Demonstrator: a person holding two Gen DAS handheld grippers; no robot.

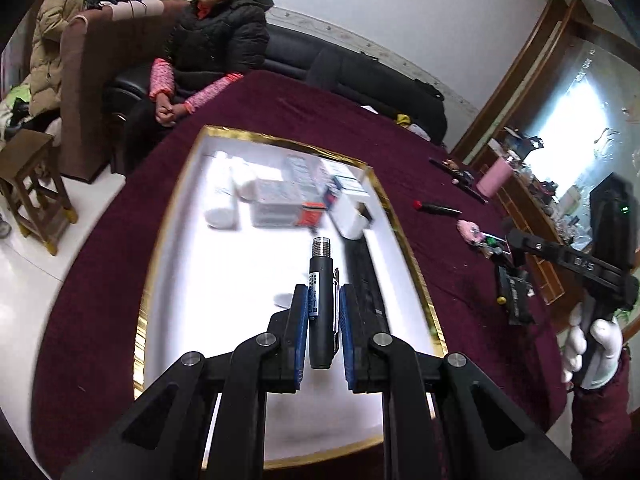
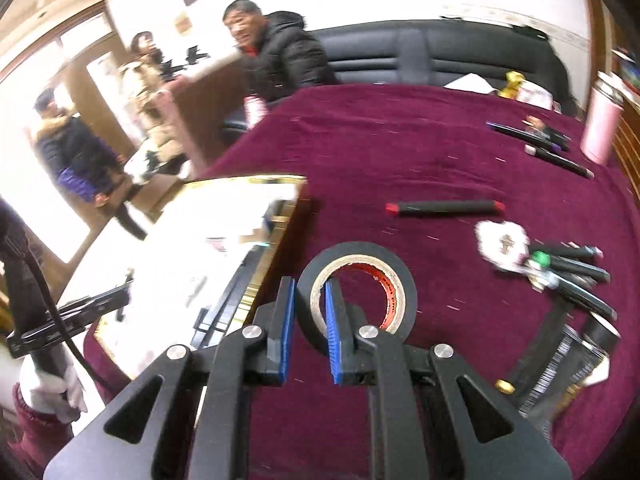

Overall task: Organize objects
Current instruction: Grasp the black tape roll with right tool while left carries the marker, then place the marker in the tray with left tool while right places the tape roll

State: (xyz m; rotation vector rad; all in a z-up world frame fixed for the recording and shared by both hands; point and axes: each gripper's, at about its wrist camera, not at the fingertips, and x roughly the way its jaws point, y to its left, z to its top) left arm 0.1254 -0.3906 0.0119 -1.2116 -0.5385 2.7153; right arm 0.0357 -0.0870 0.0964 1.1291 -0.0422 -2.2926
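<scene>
A table (image 1: 400,128) under a maroon cloth carries a gold-rimmed white tray (image 1: 404,232). Boxes (image 1: 280,200) lie at the tray's far end. The left claw (image 1: 323,312) is clamped on a dark pen (image 1: 322,300) above the tray's near half. The right claw (image 2: 310,308) is clamped on the wall of a black tape roll (image 2: 400,276), just off the tray's right edge.

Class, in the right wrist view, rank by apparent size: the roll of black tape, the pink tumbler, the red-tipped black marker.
1. Roll of black tape, though nearness to the camera inflates it.
2-3. Pink tumbler and red-tipped black marker: too alike to rank.
</scene>
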